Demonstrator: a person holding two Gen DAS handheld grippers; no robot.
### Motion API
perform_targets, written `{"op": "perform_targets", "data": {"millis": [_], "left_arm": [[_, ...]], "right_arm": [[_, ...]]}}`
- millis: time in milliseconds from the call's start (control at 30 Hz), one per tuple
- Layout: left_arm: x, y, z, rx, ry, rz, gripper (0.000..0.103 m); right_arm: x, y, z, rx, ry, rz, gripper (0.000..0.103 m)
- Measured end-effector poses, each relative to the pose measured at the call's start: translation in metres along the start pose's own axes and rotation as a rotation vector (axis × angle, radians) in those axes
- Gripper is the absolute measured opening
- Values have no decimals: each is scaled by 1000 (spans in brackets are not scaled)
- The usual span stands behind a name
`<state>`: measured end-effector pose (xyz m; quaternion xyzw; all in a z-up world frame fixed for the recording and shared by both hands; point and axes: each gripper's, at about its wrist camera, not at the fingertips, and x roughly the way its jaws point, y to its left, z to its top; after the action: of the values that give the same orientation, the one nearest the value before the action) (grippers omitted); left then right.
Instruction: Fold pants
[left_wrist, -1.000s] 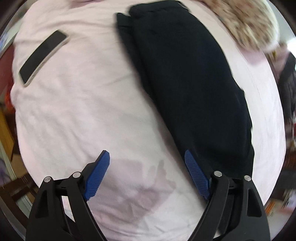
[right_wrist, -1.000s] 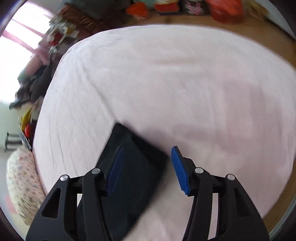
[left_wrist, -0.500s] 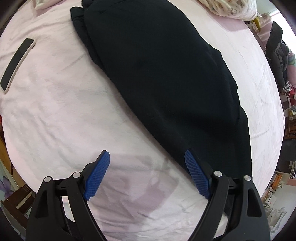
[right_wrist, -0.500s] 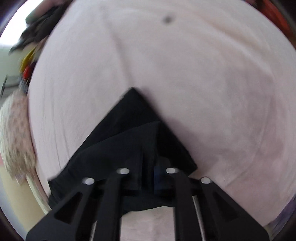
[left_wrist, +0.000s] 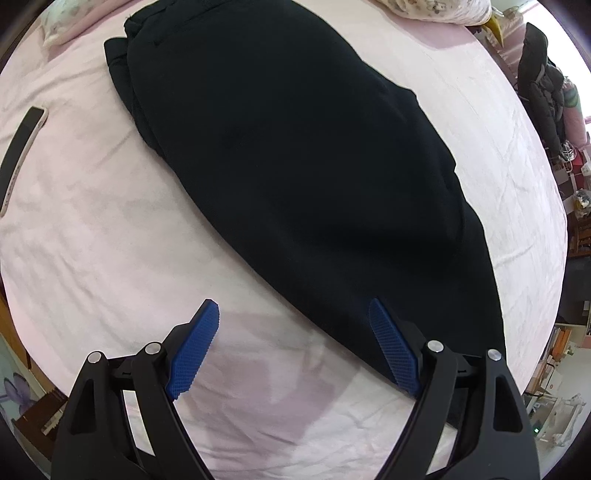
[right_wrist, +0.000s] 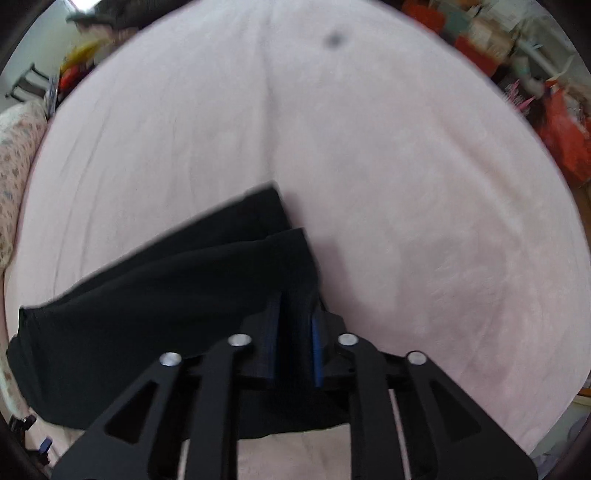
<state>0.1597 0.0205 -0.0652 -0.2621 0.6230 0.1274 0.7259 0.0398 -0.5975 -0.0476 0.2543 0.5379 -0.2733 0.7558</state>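
Black pants (left_wrist: 303, 158) lie lengthwise on the pink bed sheet (left_wrist: 92, 221), folded leg on leg, waistband at the far end. My left gripper (left_wrist: 291, 314) is open and empty, hovering over the sheet at the near edge of the pants. In the right wrist view my right gripper (right_wrist: 293, 325) is shut on the pants (right_wrist: 177, 288) near the leg hems, with black cloth pinched between its blue pads (right_wrist: 317, 354). The hem corners stick out past the fingers.
A phone (left_wrist: 22, 144) in a pale case lies on the sheet at the left. Floral pillows (left_wrist: 436, 9) sit at the far end of the bed. Dark clothes hang at the right (left_wrist: 543, 96). Cluttered shelves and red items (right_wrist: 561, 129) lie beyond the bed.
My right gripper closed on the leg end of the pants and has turned with it. My left gripper moved closer over the pants and stayed open.
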Motion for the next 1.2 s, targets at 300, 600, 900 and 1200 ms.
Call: {"op": "perform_targets", "data": {"millis": [300,600,900,1200], "left_arm": [[6,-9,1,49,14,-23,85],[4,-43,3,285,-1,-60,94],[-7,23,18,208,21,-94,94],[-22,103,43,41,-1,-99,94]], "right_arm": [[-42,58,-3,-89,-42,196,42],[-12,338,-68,-694,113,531,40],[37,533,-86,-861,265,652,38],[92,587,-119,-938,598,619,18]]}}
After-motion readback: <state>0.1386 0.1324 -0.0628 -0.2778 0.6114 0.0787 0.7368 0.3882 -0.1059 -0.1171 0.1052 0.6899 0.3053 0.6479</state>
